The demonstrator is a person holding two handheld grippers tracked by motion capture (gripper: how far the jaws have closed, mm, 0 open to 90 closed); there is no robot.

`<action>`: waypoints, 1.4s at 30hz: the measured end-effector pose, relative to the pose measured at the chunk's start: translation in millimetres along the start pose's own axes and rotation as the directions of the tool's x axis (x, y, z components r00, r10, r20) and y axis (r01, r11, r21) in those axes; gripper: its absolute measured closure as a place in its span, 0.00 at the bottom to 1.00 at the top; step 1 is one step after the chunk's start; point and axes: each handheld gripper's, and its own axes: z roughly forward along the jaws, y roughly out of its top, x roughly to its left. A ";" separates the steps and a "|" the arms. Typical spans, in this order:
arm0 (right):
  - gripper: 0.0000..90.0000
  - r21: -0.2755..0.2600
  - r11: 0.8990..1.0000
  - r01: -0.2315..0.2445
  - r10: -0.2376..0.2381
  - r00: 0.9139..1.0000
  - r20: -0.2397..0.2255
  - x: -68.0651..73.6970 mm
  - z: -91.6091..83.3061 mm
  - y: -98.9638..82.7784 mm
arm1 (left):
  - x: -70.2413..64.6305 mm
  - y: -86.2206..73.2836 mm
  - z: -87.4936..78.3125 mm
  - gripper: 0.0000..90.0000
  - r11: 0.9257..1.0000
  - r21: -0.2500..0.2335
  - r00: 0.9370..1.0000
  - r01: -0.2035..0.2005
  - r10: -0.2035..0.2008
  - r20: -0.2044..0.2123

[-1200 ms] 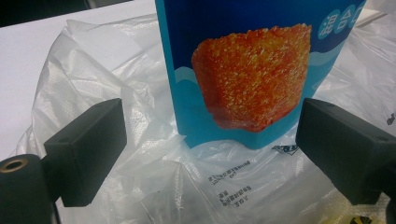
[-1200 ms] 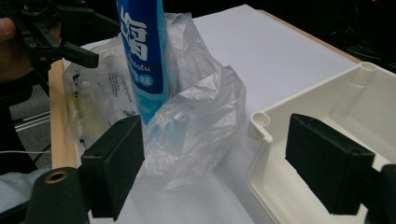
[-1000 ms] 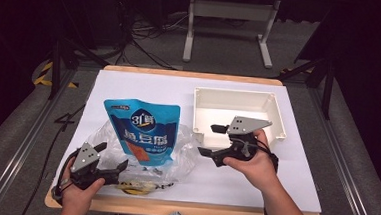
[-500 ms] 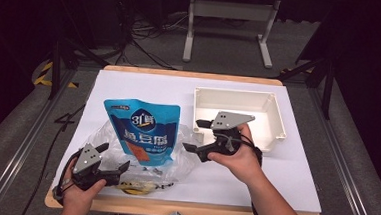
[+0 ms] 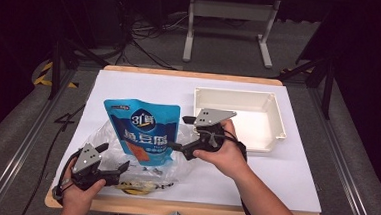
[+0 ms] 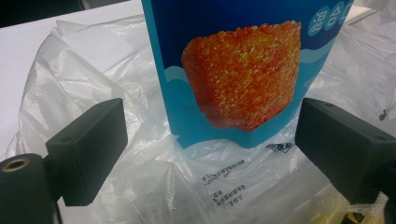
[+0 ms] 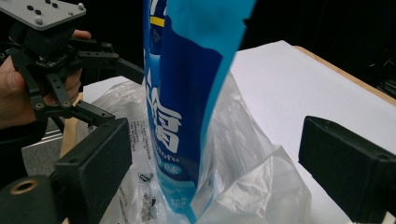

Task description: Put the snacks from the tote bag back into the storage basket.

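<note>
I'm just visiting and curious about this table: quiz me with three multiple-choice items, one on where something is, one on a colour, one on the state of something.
1. Where does the white tray sit?
A. On the right part of the table, behind the right claw
B. On the floor
C. Under the clear plastic bag

2. What colour is the standing pouch?
A. Green
B. Blue with an orange food picture
C. Plain white

3. How do the right claw's jaws stand?
A. Shut on the tray
B. Shut on a spoon
C. Open, one on each side of the pouch's edge

Answers: 1 A, the high view shows the tray there. 2 B, the left gripper view shows blue with an orange piece. 3 C, the right gripper view shows both jaws apart from the pouch; they have just been opening.
</note>
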 end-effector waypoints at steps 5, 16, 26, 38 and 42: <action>0.12 -0.014 1.000 0.013 -0.013 1.000 -0.018 2.6 10.0 1.1 | -0.8 0.1 0.9 0.11 1.000 0.003 1.000 -0.007 0.007 0.002; 0.07 -0.066 0.998 0.012 -0.014 0.999 -0.031 6.9 26.7 5.4 | 0.7 0.3 1.2 0.11 1.000 0.006 1.000 -0.008 0.008 0.008; 0.10 -0.078 0.995 0.056 -0.058 0.998 -0.020 11.1 43.1 2.9 | 1.5 0.2 0.8 0.11 1.000 0.004 1.000 -0.005 0.004 0.005; 0.12 -0.066 0.992 0.105 -0.106 0.994 -0.010 15.2 55.0 -3.1 | 1.4 0.2 0.9 0.11 1.000 0.003 1.000 -0.004 0.004 0.006; 0.12 -0.049 0.992 0.114 -0.115 0.993 -0.014 17.4 60.3 -6.0 | 1.7 0.2 1.0 0.11 1.000 0.004 1.000 -0.004 0.004 0.008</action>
